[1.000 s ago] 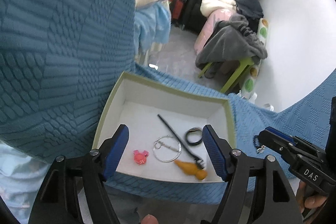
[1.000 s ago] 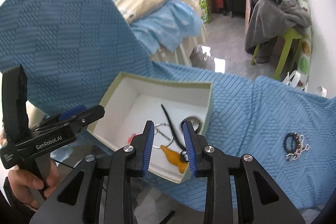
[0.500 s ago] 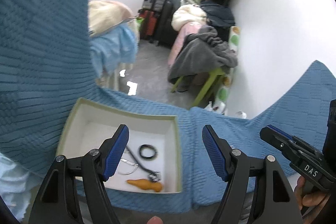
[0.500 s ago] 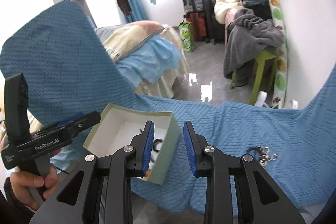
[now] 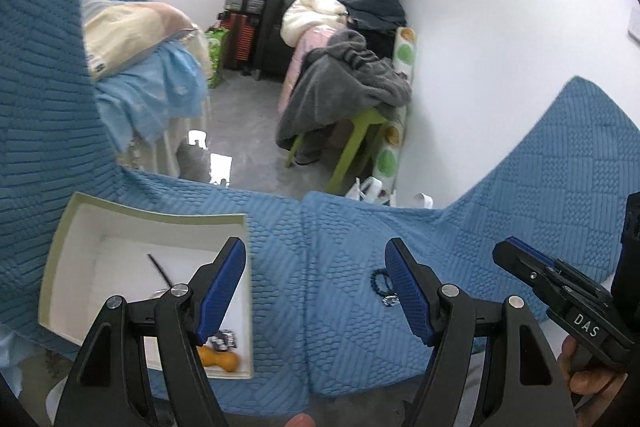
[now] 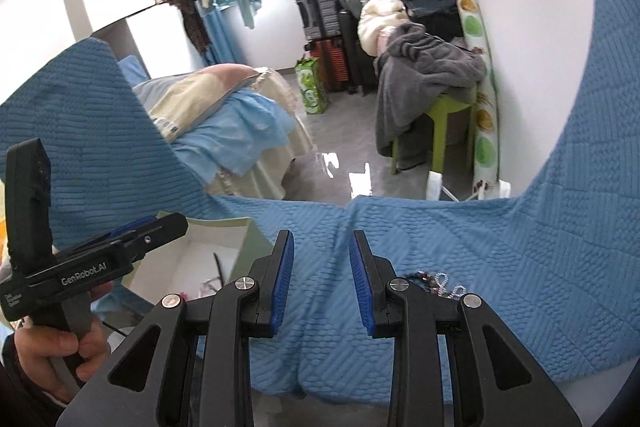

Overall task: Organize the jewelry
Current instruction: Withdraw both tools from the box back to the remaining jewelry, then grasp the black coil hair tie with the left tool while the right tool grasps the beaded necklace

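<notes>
A white box with a green rim [image 5: 60,239] sits on the blue quilted cloth at the left; it also shows in the right wrist view [image 6: 248,239]. Inside lie a black stick [image 5: 160,269], an orange piece [image 5: 218,357] and a small dark beaded item [image 5: 222,341]. A dark beaded bracelet with a silver charm [image 5: 380,281] lies on the cloth right of the box; it also shows in the right wrist view [image 6: 434,281]. My left gripper [image 5: 316,287] is wide open and empty. My right gripper [image 6: 320,275] is open with a narrow gap, empty, left of the bracelet.
The blue cloth [image 5: 540,195] covers the work surface, whose far edge drops to a grey floor. Beyond stand a bed [image 6: 224,115], suitcases [image 6: 320,23], and a green stool with grey clothes [image 5: 352,95]. A white wall is at the right.
Both grippers have swung right and tilted up, away from the box. The box has slid to the left of both views and the bracelet now lies near the fingers.
</notes>
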Demonstrator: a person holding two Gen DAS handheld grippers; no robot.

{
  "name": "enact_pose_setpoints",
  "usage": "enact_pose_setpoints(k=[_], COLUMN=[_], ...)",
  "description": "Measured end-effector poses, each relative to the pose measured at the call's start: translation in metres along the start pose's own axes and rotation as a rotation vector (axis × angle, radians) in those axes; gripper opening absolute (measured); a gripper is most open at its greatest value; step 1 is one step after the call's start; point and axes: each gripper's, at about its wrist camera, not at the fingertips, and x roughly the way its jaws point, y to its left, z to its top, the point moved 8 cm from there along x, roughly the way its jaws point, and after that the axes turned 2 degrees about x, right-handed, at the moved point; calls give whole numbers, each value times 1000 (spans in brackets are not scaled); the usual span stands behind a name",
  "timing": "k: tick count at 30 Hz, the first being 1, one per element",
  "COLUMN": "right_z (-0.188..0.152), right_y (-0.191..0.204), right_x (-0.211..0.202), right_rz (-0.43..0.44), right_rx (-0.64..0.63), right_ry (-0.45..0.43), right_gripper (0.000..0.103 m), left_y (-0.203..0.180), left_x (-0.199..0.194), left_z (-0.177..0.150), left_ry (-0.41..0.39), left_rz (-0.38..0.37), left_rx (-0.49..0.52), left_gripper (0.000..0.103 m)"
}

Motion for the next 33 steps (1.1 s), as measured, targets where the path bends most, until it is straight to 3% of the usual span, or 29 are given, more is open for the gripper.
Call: enact_pose_setpoints(k=[8, 17, 24, 33], right_z=[-21, -64, -94, -119], right_y=[-47, -103, -138, -161], right_x=[4, 38, 80, 130], right_rz=[-45, -91, -101, -81], right_rx=[46, 89, 108, 101], right_ry=[11, 82, 156, 224], right_gripper=[27, 27, 27, 27], left_y=[-45, -83, -89, -86], left_x=[45, 117, 178, 246], left_z=[-23, -56, -79, -106], left_ry=[77, 188, 292, 395], left_rz=[-91, -181, -195, -173], left_rx=[40, 75, 76, 95], left_gripper=[71, 71, 70, 48])
